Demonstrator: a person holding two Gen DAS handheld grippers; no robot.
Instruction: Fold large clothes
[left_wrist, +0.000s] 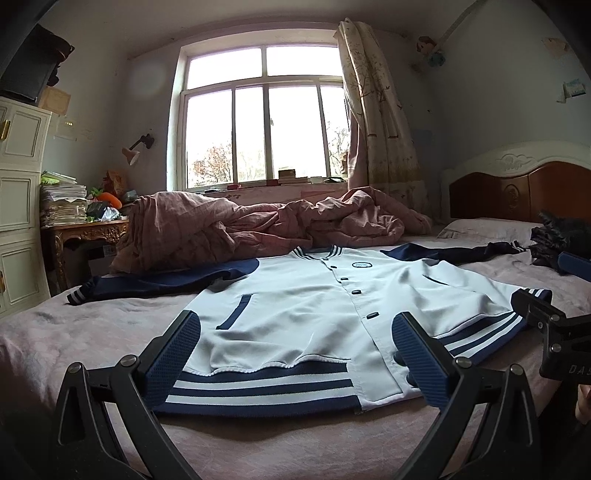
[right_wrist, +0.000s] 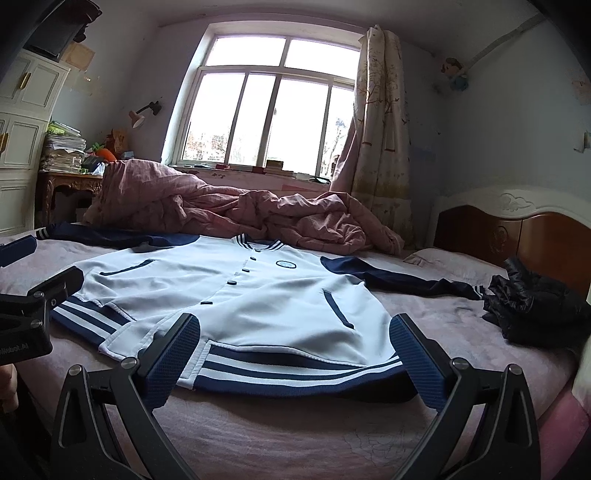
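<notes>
A white baseball jacket (left_wrist: 310, 306) with navy sleeves and a navy-and-white striped hem lies flat, buttoned, front up on the pink bed; it also shows in the right wrist view (right_wrist: 258, 302). Its sleeves spread out to both sides. My left gripper (left_wrist: 295, 354) is open and empty, just above the left part of the hem. My right gripper (right_wrist: 295, 354) is open and empty, at the right part of the hem. The right gripper's body shows at the right edge of the left view (left_wrist: 554, 332), and the left gripper's body shows at the left edge of the right view (right_wrist: 29, 314).
A crumpled pink quilt (left_wrist: 258, 225) lies along the far side of the bed under the window. A dark bundled garment (right_wrist: 535, 306) sits by the right sleeve near the wooden headboard (right_wrist: 517, 236). A white cabinet (left_wrist: 18, 203) and a cluttered desk (left_wrist: 85, 229) stand at the left.
</notes>
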